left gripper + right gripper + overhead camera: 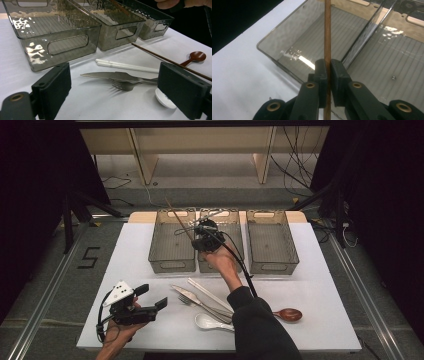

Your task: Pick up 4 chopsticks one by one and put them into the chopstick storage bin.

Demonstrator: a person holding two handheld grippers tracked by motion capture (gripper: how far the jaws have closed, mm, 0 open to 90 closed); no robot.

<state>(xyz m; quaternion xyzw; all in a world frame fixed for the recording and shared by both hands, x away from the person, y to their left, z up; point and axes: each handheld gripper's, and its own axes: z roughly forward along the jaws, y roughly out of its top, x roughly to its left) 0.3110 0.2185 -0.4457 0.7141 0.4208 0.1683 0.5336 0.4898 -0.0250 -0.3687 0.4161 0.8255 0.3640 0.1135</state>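
Your left gripper (150,306) rests nearest you, jaws wide and empty. Farther on, your right gripper (328,75) pinches a thin brown wooden chopstick (327,30) over the three smoky transparent plastic bins (172,242), all of them empty.

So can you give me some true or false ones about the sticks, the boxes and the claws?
1. The right claw is pinching a brown chopstick. True.
2. The left claw is holding the fork. False: its jaws stand wide apart with nothing between them; the fork lies on the table.
3. Three see-through bins sit in a row; the left bin has nothing in it. True.
4. The white chopsticks are inside a bin. False: the white chopsticks lie on the white table.
5. The wooden spoon is on the table. True.
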